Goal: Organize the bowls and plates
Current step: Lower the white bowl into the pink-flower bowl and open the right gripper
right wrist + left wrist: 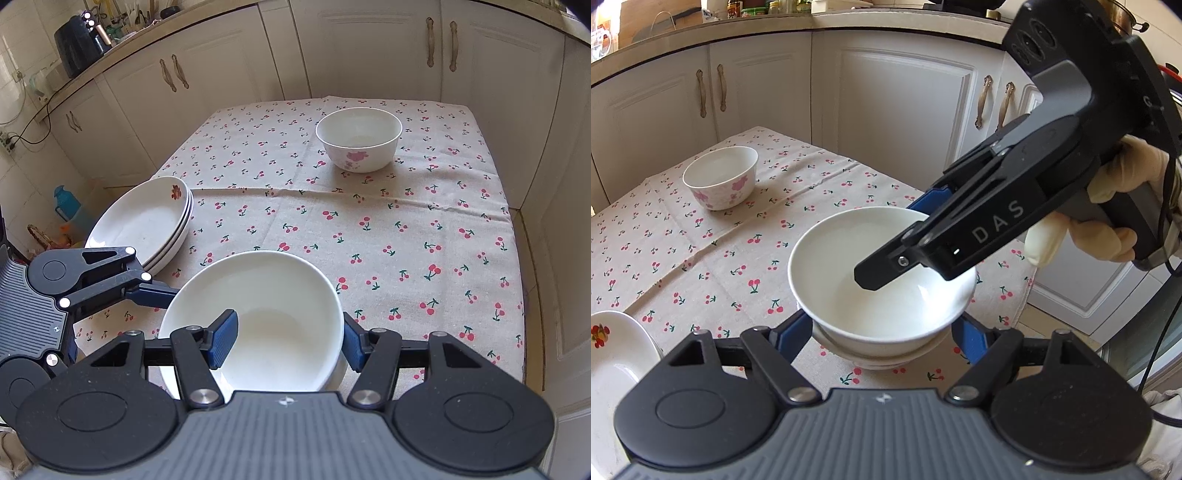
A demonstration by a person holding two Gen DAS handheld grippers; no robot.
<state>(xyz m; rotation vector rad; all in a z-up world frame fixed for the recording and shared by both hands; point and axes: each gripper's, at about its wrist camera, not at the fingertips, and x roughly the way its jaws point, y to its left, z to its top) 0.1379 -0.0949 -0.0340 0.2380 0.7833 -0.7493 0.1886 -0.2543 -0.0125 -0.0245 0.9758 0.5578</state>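
Note:
A plain white bowl [849, 258] [280, 295] sits nested on a lower white bowl [871, 356] [341, 369] near the table's front edge. My right gripper [901, 240] [288, 341] is shut on the top bowl's wall, with one pad inside and the other outside. My left gripper [881, 332] has its blue fingers [794, 328] against both sides of the lower bowl, just under the top bowl's rim, and is shut on it. A pink-flowered bowl [720, 177] [358, 140] stands alone at the far side. A stack of flowered plates [147, 221] [613, 350] lies at the table's left edge.
A cherry-print cloth [406, 229] covers the small table. White cabinets [894, 103] close in behind and on both sides. A gloved hand [1108, 221] holds the right gripper. The table's right edge [517, 258] drops to the floor.

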